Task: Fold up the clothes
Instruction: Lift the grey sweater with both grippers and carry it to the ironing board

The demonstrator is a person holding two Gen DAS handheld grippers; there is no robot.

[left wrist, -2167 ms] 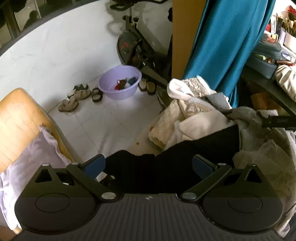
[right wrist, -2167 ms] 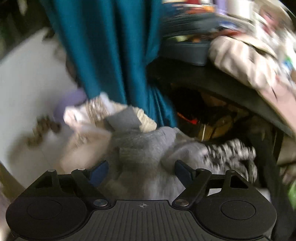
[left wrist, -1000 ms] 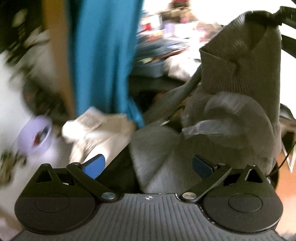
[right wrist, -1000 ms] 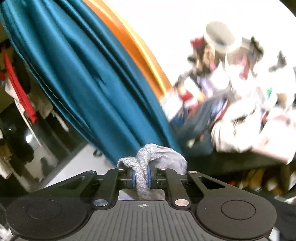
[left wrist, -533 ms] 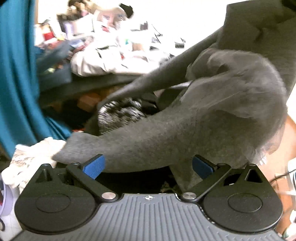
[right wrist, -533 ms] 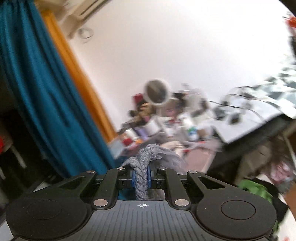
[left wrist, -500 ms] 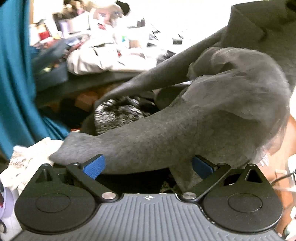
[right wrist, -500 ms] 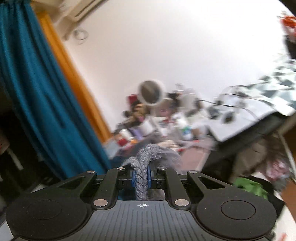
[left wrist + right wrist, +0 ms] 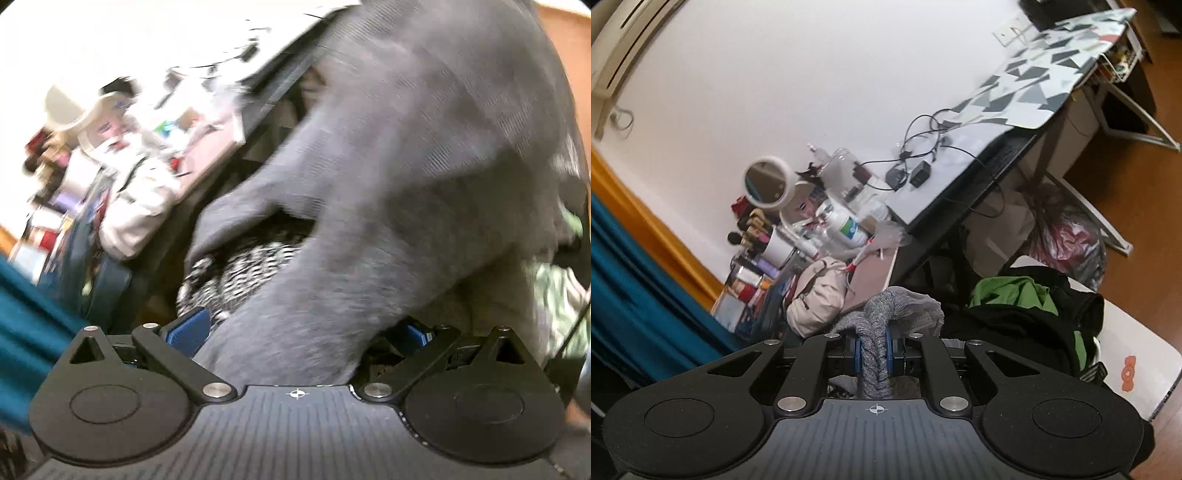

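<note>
One grey knit garment occupies most of the left wrist view, hanging as a broad, soft-napped sheet with a long sleeve-like fold that drapes down across the left gripper. Its surface is fine-ribbed and matte; motion blur softens the weave. The left jaws stand wide apart, blue pads on either side of the fabric, and the cloth passes between them unclamped.

A bunched, rope-like twist of the same grey knit sits in the right gripper, whose jaws are pressed together on it, with a thin mesh-like edge spilling over the top.

Beneath the garment lies a black-and-white patterned textile, coarse and speckled. Beyond the right gripper, a crumpled green and black garment pile rests near a beige padded bag. A dark-edged desk carries cables, bottles and a round mirror. A teal curtain hangs in smooth vertical pleats at the left, beside an orange frame.
</note>
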